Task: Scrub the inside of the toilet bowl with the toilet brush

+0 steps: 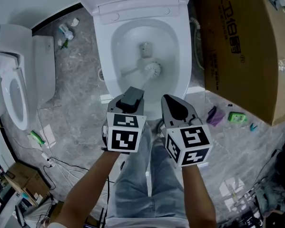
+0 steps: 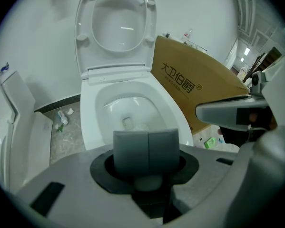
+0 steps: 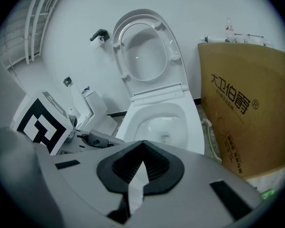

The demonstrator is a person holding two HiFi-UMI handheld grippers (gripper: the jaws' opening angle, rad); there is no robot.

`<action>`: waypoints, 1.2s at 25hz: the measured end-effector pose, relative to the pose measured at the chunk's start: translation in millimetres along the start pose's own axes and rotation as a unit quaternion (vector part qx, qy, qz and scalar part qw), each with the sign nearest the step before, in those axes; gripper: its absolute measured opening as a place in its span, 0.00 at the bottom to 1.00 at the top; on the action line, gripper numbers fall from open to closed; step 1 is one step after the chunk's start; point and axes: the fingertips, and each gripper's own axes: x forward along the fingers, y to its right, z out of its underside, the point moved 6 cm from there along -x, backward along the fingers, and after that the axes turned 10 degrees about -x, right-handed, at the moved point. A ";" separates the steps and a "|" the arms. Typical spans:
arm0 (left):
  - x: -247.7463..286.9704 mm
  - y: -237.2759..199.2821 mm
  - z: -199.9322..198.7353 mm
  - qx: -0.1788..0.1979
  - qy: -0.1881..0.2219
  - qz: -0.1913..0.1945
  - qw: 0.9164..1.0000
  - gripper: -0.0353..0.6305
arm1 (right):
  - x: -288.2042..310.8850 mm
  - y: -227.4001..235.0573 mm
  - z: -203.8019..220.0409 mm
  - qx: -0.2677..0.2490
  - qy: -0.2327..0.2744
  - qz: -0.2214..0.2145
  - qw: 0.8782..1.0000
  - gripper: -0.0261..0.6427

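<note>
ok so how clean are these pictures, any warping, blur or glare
Head view: even, cool light, sharp on the toilet bowl and brush head. Left gripper view: fisheye with dark corners, the left gripper soft up close, a small glint on the raised lid. Right gripper view: same warping bows the cardboard box, and the right gripper is blurred up close.

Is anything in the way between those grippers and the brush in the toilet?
Nothing visible. The seat is up, and the toilet brush lies in the open bowl, just beyond the left gripper and right gripper.
</note>
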 end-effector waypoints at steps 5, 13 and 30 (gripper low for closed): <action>9.4 2.0 -18.3 -0.002 0.011 0.003 1.000 0.28 | 3.5 -0.8 -2.8 0.002 0.003 -0.001 1.000 0.04; 26.3 -6.2 -48.6 -0.015 0.030 -0.007 0.999 0.28 | 12.6 -1.5 -8.5 0.001 0.008 -0.003 1.000 0.04; 71.2 -31.3 -28.9 -0.007 -0.002 -0.041 0.999 0.28 | 27.2 -7.2 1.6 -0.001 -0.004 -0.007 1.000 0.04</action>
